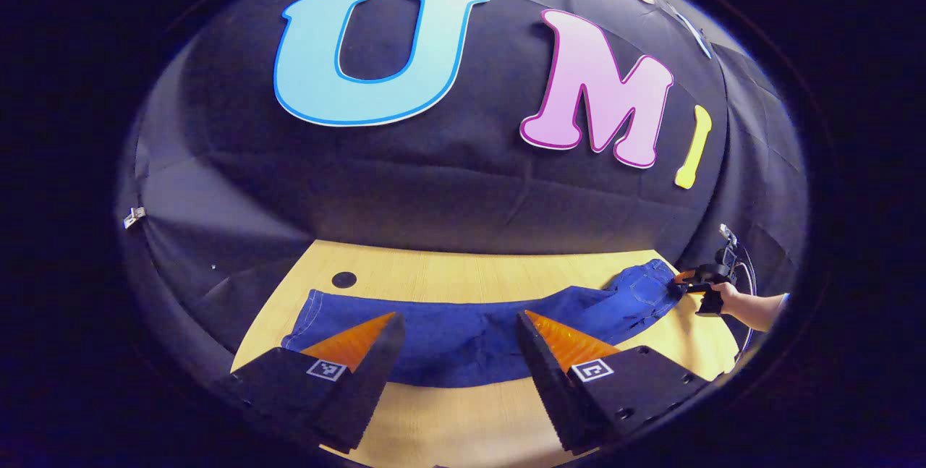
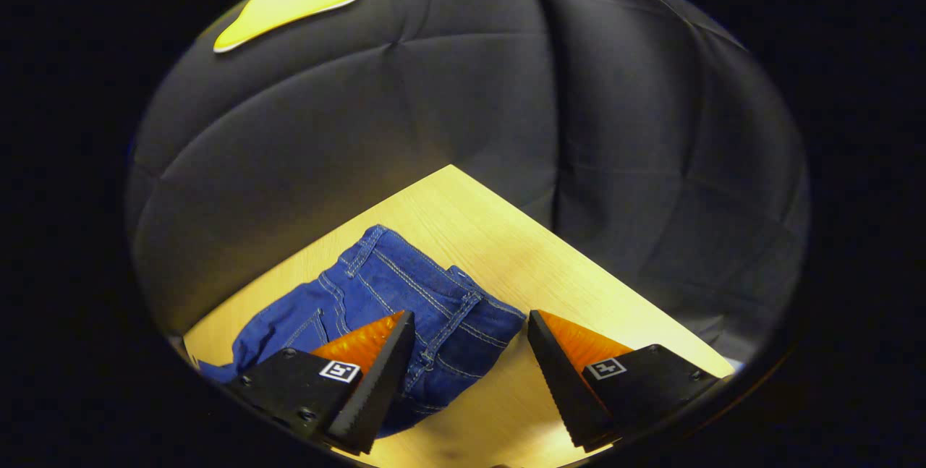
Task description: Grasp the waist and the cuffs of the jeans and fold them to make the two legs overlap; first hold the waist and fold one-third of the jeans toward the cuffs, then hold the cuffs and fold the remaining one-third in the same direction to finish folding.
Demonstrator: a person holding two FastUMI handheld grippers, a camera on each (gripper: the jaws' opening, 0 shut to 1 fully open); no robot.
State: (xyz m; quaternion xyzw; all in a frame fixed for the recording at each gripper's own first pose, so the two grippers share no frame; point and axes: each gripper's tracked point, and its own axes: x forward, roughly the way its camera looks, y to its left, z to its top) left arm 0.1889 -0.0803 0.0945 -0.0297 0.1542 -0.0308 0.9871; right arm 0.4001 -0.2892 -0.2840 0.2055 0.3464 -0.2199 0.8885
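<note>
Blue jeans [image 1: 463,338] lie stretched flat across the wooden table [image 1: 448,417], cuffs [image 1: 312,312] at the left and waist [image 1: 647,281] at the right. My left gripper [image 1: 459,316] hovers open over the middle of the legs, nothing between its fingers. At the far right, a hand [image 1: 727,298] holds my right gripper [image 1: 691,281] at the waist end. In the right gripper view, the waistband [image 2: 434,294] with its belt loops lies just ahead of the right gripper [image 2: 470,316], which stands wide open. Its left finger [image 2: 362,374] overlaps the denim, its right finger [image 2: 579,374] is over bare table [image 2: 463,222].
A small black round spot [image 1: 343,280] sits on the table behind the cuffs. The black cloth wall runs close behind the table, and the table's far corner [image 2: 450,168] meets it beyond the waist. A white clip [image 1: 132,217] hangs on the wall at left.
</note>
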